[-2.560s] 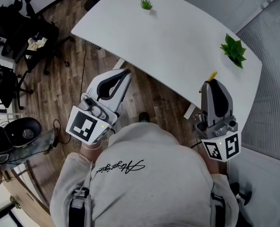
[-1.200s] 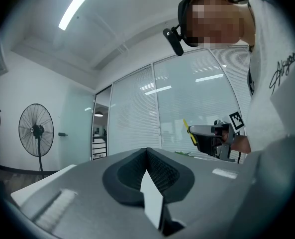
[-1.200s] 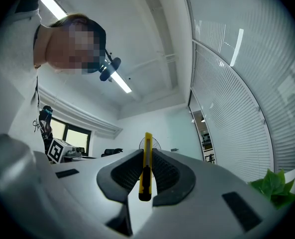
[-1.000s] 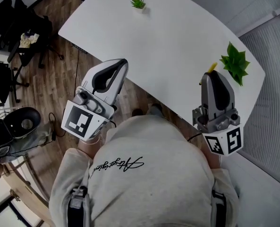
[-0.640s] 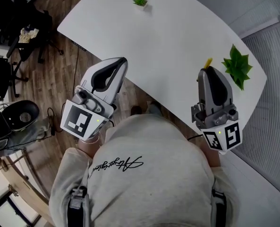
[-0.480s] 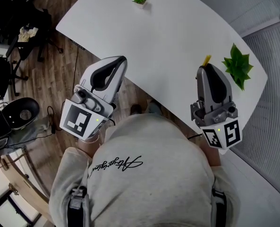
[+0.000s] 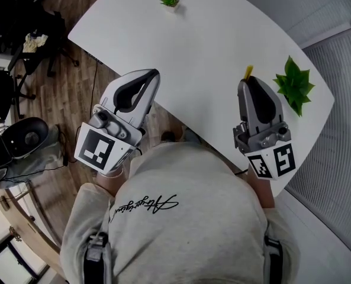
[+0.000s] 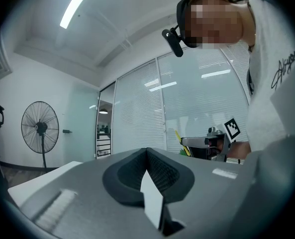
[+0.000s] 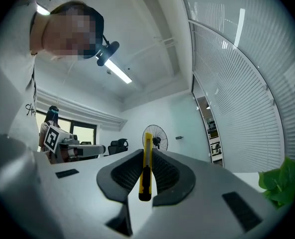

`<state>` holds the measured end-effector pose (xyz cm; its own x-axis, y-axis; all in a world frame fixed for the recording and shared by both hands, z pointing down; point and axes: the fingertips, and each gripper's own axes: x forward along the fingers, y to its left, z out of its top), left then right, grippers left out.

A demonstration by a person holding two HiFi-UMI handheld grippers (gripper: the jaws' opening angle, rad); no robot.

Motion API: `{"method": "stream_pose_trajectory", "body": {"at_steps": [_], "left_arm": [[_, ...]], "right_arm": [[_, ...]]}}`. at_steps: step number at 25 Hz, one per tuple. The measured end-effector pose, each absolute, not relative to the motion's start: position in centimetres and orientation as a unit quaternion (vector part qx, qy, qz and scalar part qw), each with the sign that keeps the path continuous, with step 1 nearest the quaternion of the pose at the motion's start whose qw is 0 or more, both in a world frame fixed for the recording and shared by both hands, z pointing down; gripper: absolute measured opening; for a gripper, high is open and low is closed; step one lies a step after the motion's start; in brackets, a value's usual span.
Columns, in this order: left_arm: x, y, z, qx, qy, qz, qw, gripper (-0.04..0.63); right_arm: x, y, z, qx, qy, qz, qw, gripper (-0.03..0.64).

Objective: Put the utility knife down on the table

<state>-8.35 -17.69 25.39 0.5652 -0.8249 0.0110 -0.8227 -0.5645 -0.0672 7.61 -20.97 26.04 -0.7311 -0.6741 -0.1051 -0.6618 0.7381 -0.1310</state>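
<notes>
- Two grippers are in view: the right gripper (image 9: pixel 146 156) has its fingers clamped on the yellow utility knife (image 9: pixel 146 172), which sticks out past the tips above the white bench (image 7: pixel 205 46).
- The left gripper (image 8: pixel 147 154) has its fingers pressed together, with nothing between them.
- Best, I think, is to lower the knife until it lies flat, away from the green plant (image 7: pixel 292 84), and only then part the fingers slowly.

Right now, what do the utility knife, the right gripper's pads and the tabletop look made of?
Utility knife: yellow casing, smooth with a slight sheen, so probably moulded plastic.
Pads of the right gripper: dark, matte and finely ribbed, so likely rubber or a soft polymer.
Table: uniform white, smooth, low-gloss top. It could be laminate or painted board; the look doesn't settle which.
</notes>
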Motion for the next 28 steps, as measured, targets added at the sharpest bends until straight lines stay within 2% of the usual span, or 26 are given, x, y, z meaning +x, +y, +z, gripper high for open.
{"method": "stream_pose_trajectory", "body": {"at_steps": [10,28], "left_arm": [[-5.6,-18.8,25.4,-0.89,0.455,-0.016,0.033,-0.002],[-7.7,-22.7,26.2,-0.919,0.392,-0.022,0.025,-0.002]], "right_arm": [[7.5,-22.0,27.8,-0.343,0.934,-0.065,0.07,0.051],[5.5,-24.4,31.1,-0.404,0.912,-0.07,0.03,0.052]]}}
